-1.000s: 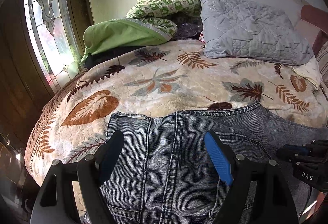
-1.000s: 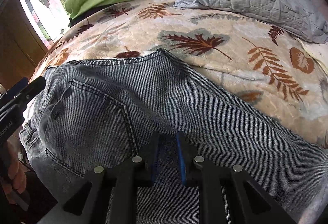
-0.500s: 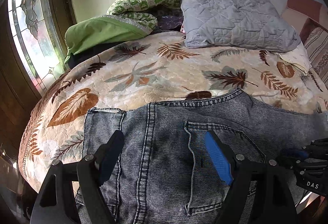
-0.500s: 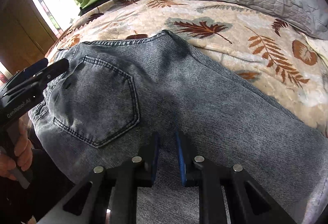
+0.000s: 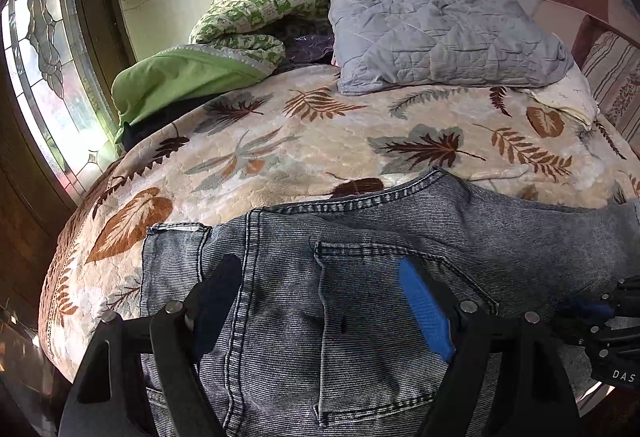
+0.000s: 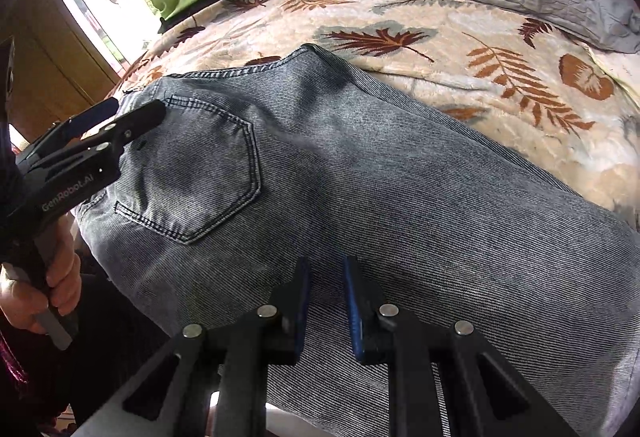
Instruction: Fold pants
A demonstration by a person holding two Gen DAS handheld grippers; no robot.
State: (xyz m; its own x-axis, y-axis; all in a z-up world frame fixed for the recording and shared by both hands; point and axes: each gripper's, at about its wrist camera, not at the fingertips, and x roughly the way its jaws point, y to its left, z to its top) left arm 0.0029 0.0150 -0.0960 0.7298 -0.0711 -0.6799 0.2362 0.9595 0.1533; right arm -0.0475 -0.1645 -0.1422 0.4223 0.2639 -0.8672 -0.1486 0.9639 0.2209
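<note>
Grey washed denim pants (image 5: 360,297) lie flat on the leaf-patterned bed cover (image 5: 280,157), back pocket up, waistband toward the left. In the right wrist view the pants (image 6: 360,177) stretch from the pocket (image 6: 200,173) to the lower right. My left gripper (image 5: 320,301) is open, fingers spread over the waist and pocket area. It also shows in the right wrist view (image 6: 124,117), held by a hand. My right gripper (image 6: 326,297) has its jaws narrowly apart over the pants leg, with denim showing in the gap; whether it pinches cloth is unclear.
A grey quilted pillow (image 5: 440,33) and green bedding (image 5: 200,77) lie at the bed's far end. A stained-glass window (image 5: 44,57) is on the left. A striped cushion (image 5: 616,77) sits at the far right. The bed's near edge drops off below the pants.
Both views have drawn back and up from the pants, so more of the bed and the back pocket shows. Gripper openings look unchanged.
</note>
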